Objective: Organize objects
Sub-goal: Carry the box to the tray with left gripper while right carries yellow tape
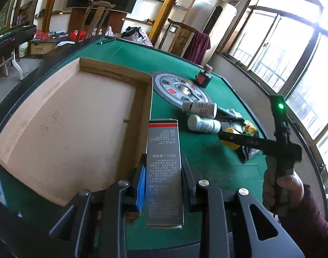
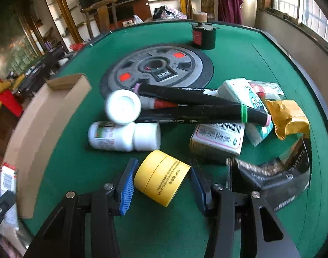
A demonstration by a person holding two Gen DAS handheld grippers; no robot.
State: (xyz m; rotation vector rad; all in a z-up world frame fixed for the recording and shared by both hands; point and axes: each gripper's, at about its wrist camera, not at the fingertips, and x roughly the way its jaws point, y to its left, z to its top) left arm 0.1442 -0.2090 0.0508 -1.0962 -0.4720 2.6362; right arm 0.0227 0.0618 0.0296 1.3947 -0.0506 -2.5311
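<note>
**Sort barely begun: tray empty, both grippers busy**

Left gripper (image 1: 162,172) has its jaws clamped on a grey carton (image 1: 164,167), held upright over the near right edge of the cardboard tray (image 1: 34,116). The carton hangs at the tray's rim, not yet inside. Tray floor is bare in the left view, so nothing is filed yet.

Right gripper (image 2: 161,185) straddles a yellow jar (image 2: 161,177) lying on its side on the green table (image 2: 239,49). The left pad is touching the jar or very close; the right pad shows a small gap, so I read this as no grip yet.

Left to do, judging by the pile — nearly all of it:
- two white bottles (image 2: 123,136), one lying flat, one end-on
- two black markers (image 2: 198,114) crossed over the heap
- a barcode box (image 2: 217,139), a tissue pack (image 2: 245,99), a tan packet (image 2: 290,118), a dark foil pouch (image 2: 271,176)
- a dark ink bottle (image 2: 203,35) standing apart at the far side

Pile sits just right of the tray, short carry.
</note>
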